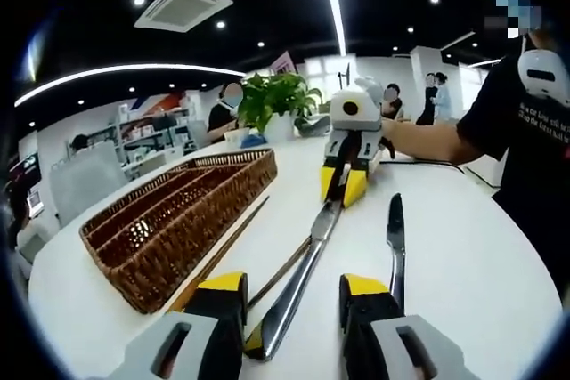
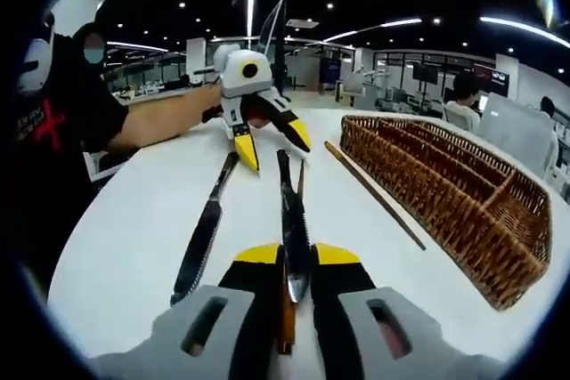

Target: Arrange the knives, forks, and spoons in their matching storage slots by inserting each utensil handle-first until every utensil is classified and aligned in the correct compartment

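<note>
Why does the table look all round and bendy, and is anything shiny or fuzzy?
Left gripper view: the fisheye lens curves the white table and ceiling light strips; the knife gleams. Right gripper view: the wicker basket bulges the same way, and the people far behind look soft.

A brown woven wicker tray with long divider slots sits near the white worktop's edge. 2 slim steel table knives lie flat on the worktop beside it: one has its end pinched in a claw, the other lies free alongside, well apart from the tray.
</note>
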The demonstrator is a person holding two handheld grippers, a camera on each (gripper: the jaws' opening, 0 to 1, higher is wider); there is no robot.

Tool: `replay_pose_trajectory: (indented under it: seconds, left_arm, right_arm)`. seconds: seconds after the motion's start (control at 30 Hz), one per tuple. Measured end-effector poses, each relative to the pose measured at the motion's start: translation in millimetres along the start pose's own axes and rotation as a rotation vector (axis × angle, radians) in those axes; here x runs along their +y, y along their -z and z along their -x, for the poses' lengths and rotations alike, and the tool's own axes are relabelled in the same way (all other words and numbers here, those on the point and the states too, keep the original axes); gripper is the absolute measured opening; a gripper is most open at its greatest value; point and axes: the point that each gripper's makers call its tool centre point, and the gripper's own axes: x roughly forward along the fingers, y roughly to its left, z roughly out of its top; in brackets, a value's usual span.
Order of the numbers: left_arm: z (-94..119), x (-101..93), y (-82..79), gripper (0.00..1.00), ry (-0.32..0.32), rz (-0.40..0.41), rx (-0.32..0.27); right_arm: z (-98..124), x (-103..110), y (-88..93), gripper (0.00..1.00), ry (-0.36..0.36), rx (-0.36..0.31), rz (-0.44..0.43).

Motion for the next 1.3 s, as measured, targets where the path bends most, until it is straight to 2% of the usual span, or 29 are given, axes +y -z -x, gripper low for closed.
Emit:
replay_pose_trajectory:
  seconds: [0.17,0.3,0.47,0.57,0.67,0.93,1.1,1.3]
  left_arm:
    - [-11.8,-6.9,1.0,0.34,0.018,-0.031,0.017]
    - [-18.6,-10.4,1.3,0.31,0.026,-0.051,0.021]
    - [-20.1,-10.6,3.3,0.21,0.025,-0.069,0.022]
    - [-19.8,-11.6,4.0,0.21,0.028,-0.078,0.023]
    - [-20.2,-12.7,5.9,0.15,0.027,-0.096,0.030]
    - [-19.5,-15.2,5.2,0.14,0.035,-0.105,0.035]
    - [-18.0,-23.0,5.1,0.11,0.074,-0.107,0.048]
    - [-20.5,-31.0,2.9,0.08,0.119,-0.133,0.046]
  right_arm:
    - [1.1,0.6,-3.8,0.10,0.001,-0.010,0.016]
    - [1.0,3.8,-5.6,0.10,-0.006,-0.016,0.031]
    - [1.7,8.6,-8.3,0.10,-0.024,-0.024,0.062]
    - [1.9,9.9,-9.1,0.10,-0.032,-0.026,0.079]
    - [1.9,11.0,-9.3,0.10,-0.037,-0.028,0.077]
    - [1.6,11.3,-9.9,0.10,-0.043,-0.034,0.084]
    - [2.2,13.1,-8.8,0.10,-0.051,-0.033,0.090]
    - [4.2,9.5,-5.2,0.12,-0.053,-0.031,0.052]
